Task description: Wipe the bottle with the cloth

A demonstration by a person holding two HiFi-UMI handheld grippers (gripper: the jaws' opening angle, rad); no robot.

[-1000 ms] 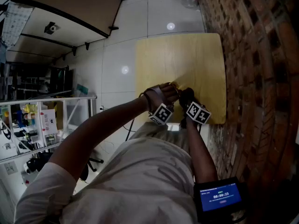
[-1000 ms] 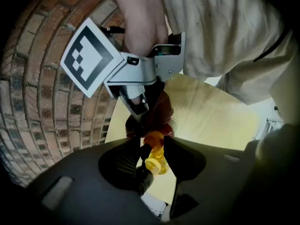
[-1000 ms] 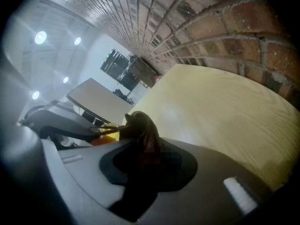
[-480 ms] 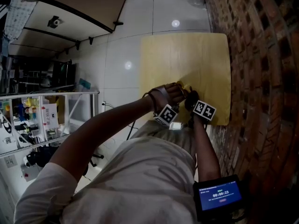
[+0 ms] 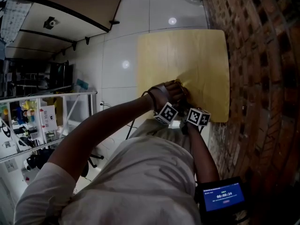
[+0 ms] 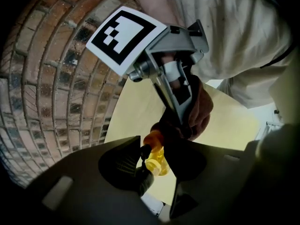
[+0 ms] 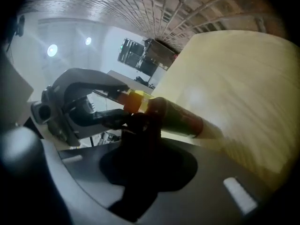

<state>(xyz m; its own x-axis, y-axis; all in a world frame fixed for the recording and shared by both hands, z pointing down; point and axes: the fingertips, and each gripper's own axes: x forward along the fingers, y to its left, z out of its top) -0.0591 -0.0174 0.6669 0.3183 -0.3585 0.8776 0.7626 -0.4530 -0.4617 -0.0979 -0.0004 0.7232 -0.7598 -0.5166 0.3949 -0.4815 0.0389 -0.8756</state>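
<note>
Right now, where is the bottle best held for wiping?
By the bare yellow-orange end of the bottle, from the side away from the cloth: the left tool clamps there, leaving the long body free to wipe.

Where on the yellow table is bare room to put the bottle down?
The far half of the light yellow wooden table is bare, bordered by the red brick wall on the right and the white tiled floor on the left. Only the near edge is crowded: there the left gripper holds the yellow plastic bottle and the right gripper the dark cloth.
</note>
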